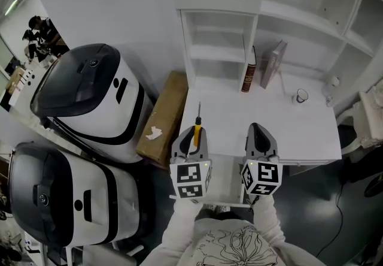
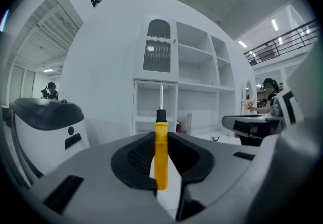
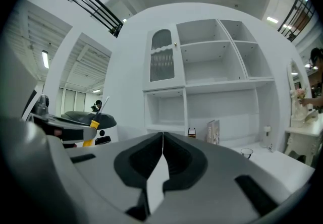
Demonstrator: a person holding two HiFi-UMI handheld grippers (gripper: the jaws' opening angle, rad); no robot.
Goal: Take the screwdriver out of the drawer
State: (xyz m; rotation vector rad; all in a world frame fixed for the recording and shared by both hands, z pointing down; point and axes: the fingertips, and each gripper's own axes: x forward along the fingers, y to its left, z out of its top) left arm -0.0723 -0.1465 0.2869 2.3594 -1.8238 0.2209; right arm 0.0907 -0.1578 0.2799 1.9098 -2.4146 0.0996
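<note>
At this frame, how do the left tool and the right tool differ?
The left tool is shut on a yellow-handled screwdriver, its shaft sticking out ahead; the right tool holds nothing. The left tool's jaws stand apart by the handle's width; the right tool's jaws are together. Both hover side by side at the front edge of the white desk.

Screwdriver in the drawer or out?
Out: the left gripper is shut on the screwdriver by its yellow handle, shaft pointing toward the shelves.

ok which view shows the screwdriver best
The left gripper view: the screwdriver sits centred, yellow handle clamped between the jaws. The head view shows it small from above; the right gripper view, tiny at its left edge.
</note>
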